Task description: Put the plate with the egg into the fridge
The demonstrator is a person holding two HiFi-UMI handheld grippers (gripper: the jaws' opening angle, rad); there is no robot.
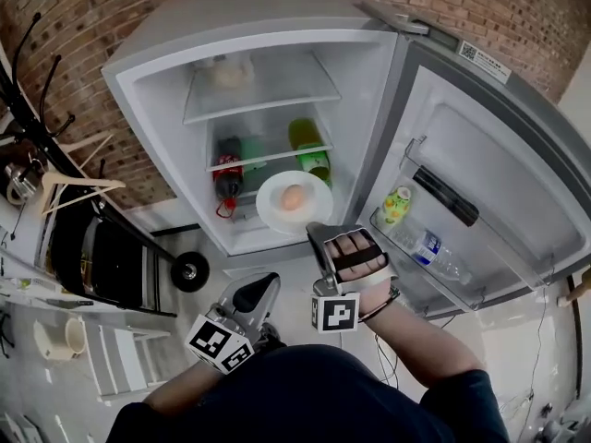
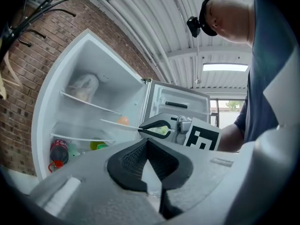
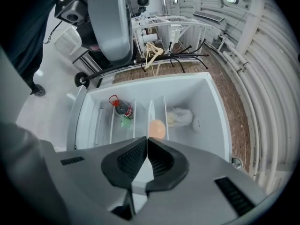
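Note:
A white plate [image 1: 294, 201] with a brown egg [image 1: 292, 197] on it hangs level in front of the open fridge [image 1: 166, 118], at the height of its lower shelves. My right gripper [image 1: 317, 231] is shut on the plate's near rim. In the right gripper view the plate [image 3: 150, 114] shows edge-on between the shut jaws [image 3: 146, 138], with the egg [image 3: 157, 128] just beyond. My left gripper [image 1: 270, 282] is lower and to the left, shut and holding nothing. The left gripper view [image 2: 147, 140] shows the plate [image 2: 117, 124] and egg [image 2: 123, 120] from the side.
Inside the fridge stand a cola bottle [image 1: 228, 169] and a green bottle [image 1: 312, 155], with a bag [image 1: 231, 70] on the top shelf. The open door [image 1: 480, 155] at the right holds a small bottle [image 1: 397, 206] and a water bottle [image 1: 434, 252]. Hangers [image 1: 78, 183] and a cart wheel [image 1: 189, 270] are left.

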